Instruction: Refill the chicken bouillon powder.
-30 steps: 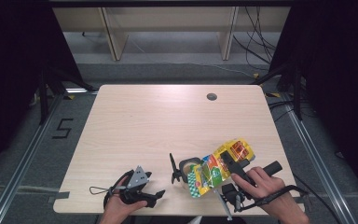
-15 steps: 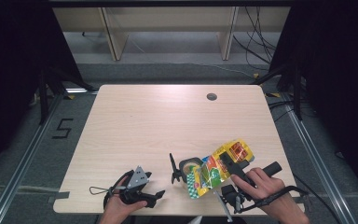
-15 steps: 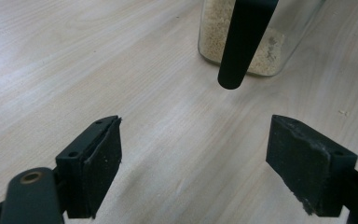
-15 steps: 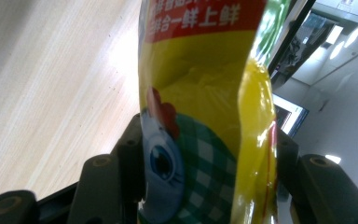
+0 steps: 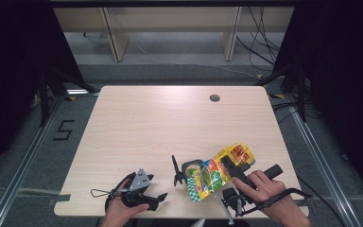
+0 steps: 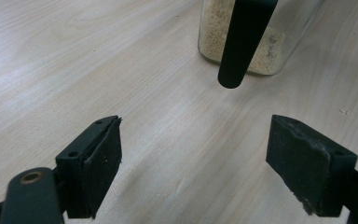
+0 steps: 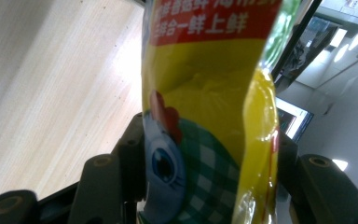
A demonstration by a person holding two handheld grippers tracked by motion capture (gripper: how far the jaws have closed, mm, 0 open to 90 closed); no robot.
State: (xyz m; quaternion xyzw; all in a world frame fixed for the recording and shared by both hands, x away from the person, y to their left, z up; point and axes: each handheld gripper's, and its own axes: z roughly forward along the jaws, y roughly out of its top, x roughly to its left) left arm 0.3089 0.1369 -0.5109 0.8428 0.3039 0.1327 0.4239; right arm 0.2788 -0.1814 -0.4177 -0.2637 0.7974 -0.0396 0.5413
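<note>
Resting near the front edge of the wooden table (image 5: 137,123), item one: the left gripper (image 5: 157,197), held in the person's left hand (image 5: 120,210), jaws standing wide apart with bare tabletop between them and nothing touching the pads (image 6: 103,163). It lies to the left of the glass jar (image 5: 192,171) and apart from it.

Item two: the glass jar, clear-walled, a layer of pale granules at its bottom, upright on the table; taken here as landmark. A black handle (image 5: 176,171) stands just left of the jar, its rounded end hanging in front of the glass in the left gripper view.

Item three: a yellow seasoning pouch (image 5: 220,171), printed with a cartoon chicken, green check and a red band of white characters. It is tipped over the jar, its lower end at the jar's mouth.

Item four: the right gripper (image 7: 205,154), in the right hand (image 5: 264,187), to the right of the jar, jaws clamped on the pouch from both sides.

Item five: a round grommet (image 5: 214,98), well beyond the jar.
</note>
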